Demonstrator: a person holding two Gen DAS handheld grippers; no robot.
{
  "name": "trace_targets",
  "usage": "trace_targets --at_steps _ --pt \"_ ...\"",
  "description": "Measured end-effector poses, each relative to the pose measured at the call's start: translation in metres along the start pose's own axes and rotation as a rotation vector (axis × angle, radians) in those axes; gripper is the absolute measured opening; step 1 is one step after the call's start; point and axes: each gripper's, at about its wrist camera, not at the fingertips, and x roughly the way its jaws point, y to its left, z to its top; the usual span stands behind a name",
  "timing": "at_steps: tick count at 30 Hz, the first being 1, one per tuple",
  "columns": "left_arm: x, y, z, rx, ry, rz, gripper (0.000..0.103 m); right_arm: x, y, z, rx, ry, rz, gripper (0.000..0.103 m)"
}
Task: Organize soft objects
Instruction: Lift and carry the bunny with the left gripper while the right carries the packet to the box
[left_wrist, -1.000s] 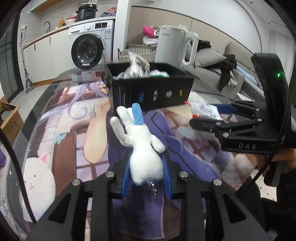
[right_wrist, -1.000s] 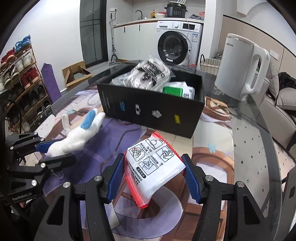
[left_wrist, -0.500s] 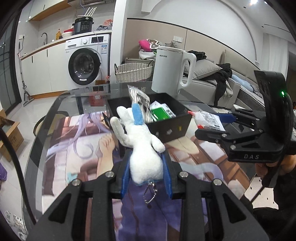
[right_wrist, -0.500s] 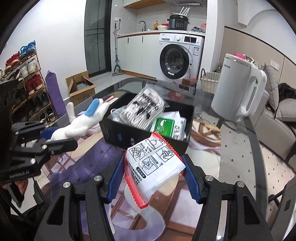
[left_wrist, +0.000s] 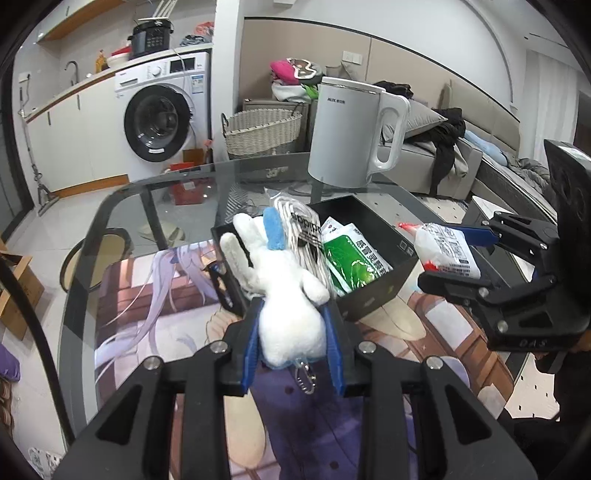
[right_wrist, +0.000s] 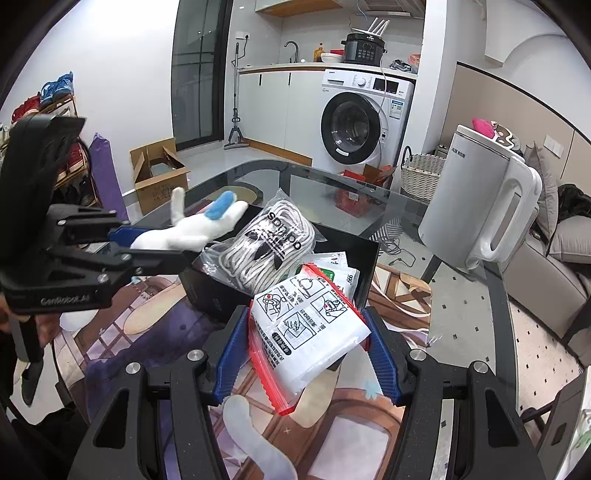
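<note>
My left gripper (left_wrist: 293, 332) is shut on a white plush rabbit (left_wrist: 284, 295) with one blue ear and holds it in the air at the near left corner of a black box (left_wrist: 376, 295). The rabbit also shows in the right wrist view (right_wrist: 192, 229). My right gripper (right_wrist: 306, 343) is shut on a white packet in a red-edged zip bag (right_wrist: 306, 325), held above the box's near edge (right_wrist: 207, 291). The packet also shows in the left wrist view (left_wrist: 447, 251). The box holds a bag of white laces (right_wrist: 269, 247) and a green packet (left_wrist: 351, 262).
A white electric kettle (left_wrist: 351, 133) stands on the glass table (left_wrist: 155, 192) behind the box. A printed mat (left_wrist: 147, 295) covers the table's near part. A washing machine (left_wrist: 162, 110), a wicker basket (left_wrist: 262, 133), a sofa and a cardboard carton (right_wrist: 159, 177) stand beyond.
Both grippers have risen and moved toward the box with their loads. The view now looks down into the box from above; the rabbit and the packet are over its near edge.
</note>
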Motion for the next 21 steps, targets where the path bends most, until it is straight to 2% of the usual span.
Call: trace_targets --at_steps 8,13,21 --pt "0.025 0.006 0.018 0.002 0.043 -0.007 0.030 0.016 -0.011 0.009 0.014 0.004 -0.007 0.062" --pt "0.042 0.012 0.021 -0.017 0.073 -0.011 0.030 0.027 -0.020 0.013 0.026 0.010 -0.005 0.062" --pt "0.055 0.005 0.026 0.008 0.106 -0.017 0.030 0.053 -0.026 0.029 0.003 0.033 0.016 0.062"
